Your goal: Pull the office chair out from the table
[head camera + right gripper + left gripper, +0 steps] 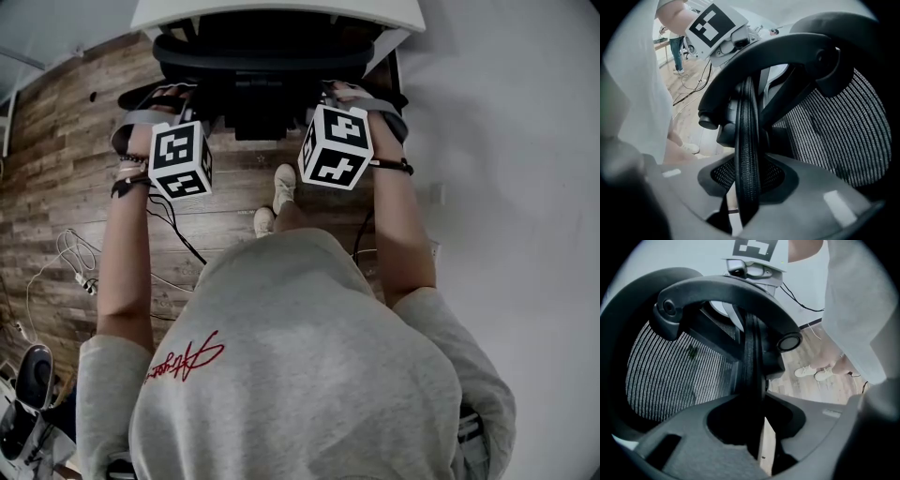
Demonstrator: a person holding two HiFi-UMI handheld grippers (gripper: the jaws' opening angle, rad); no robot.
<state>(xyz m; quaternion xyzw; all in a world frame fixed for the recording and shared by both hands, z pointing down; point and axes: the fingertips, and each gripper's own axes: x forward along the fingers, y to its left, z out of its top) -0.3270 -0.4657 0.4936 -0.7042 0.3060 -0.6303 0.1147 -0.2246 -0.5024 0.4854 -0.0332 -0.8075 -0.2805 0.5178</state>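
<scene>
The black office chair (pixel 264 58) is tucked under the white table (pixel 281 11) at the top of the head view. My left gripper (pixel 171 97) and right gripper (pixel 352 94) both reach onto the top of its backrest, left and right of the middle. In the left gripper view the backrest rim (pixel 752 371) runs between the jaws of my left gripper (pixel 757 427), which is shut on it. The right gripper view shows my right gripper (pixel 745 192) likewise shut on the mesh-covered rim (pixel 747 150). A curved black bar (pixel 726 289) arches behind the mesh back (pixel 834 136).
White wall (pixel 506 141) stands close on the right. Cables (pixel 70 258) trail across the wooden floor (pixel 56 141) at left. The holder's shoes (pixel 281 187) stand just behind the chair. Dark gear (pixel 28 394) lies at lower left. Another person (pixel 675 51) stands far off.
</scene>
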